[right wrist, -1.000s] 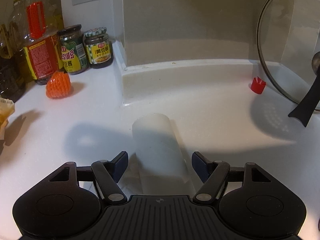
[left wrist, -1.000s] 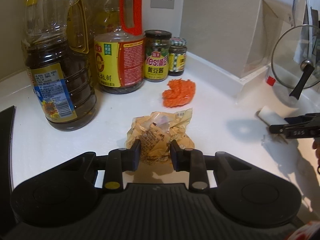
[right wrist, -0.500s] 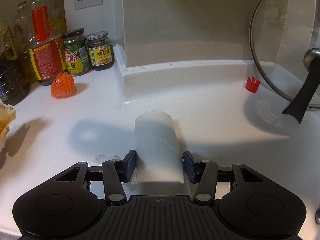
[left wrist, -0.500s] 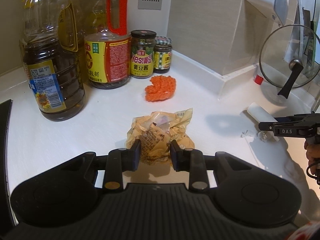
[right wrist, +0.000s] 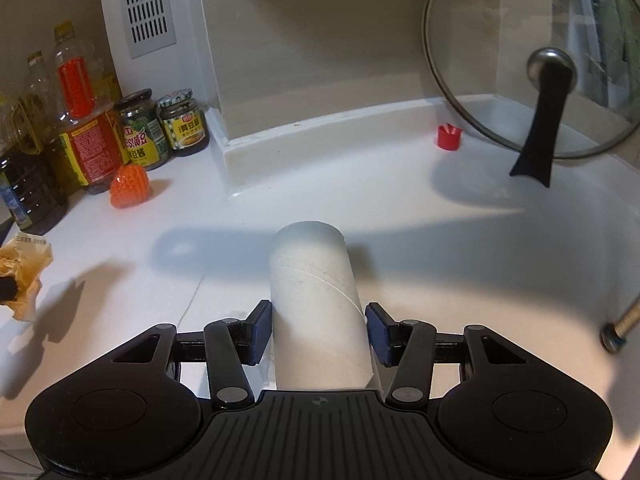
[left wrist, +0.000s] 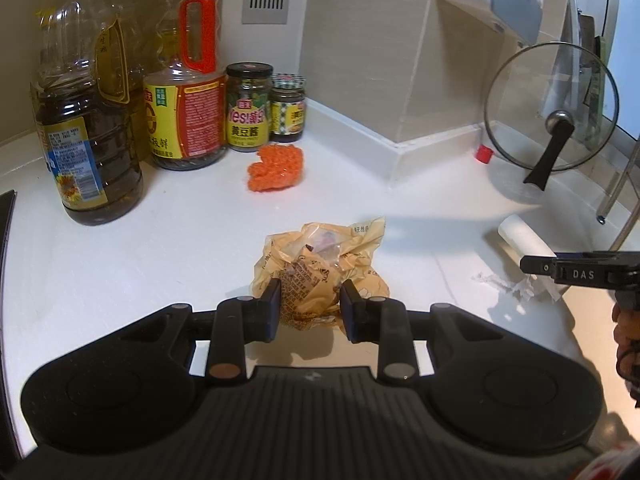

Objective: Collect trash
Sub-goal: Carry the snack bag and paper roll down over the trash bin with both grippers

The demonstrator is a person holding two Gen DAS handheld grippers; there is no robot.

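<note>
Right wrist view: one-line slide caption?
Right gripper clamps a cardboard tube over the white counter, with jars at left and a glass lid at right.

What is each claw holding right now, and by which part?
Left claw: crumpled yellow wrapper, pinched at its near end. Right claw: cardboard tube, gripped across its near end.

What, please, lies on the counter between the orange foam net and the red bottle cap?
Only the white raised ledge at the wall's foot juts out between the orange foam net and the red bottle cap, seen in the right wrist view.
</note>
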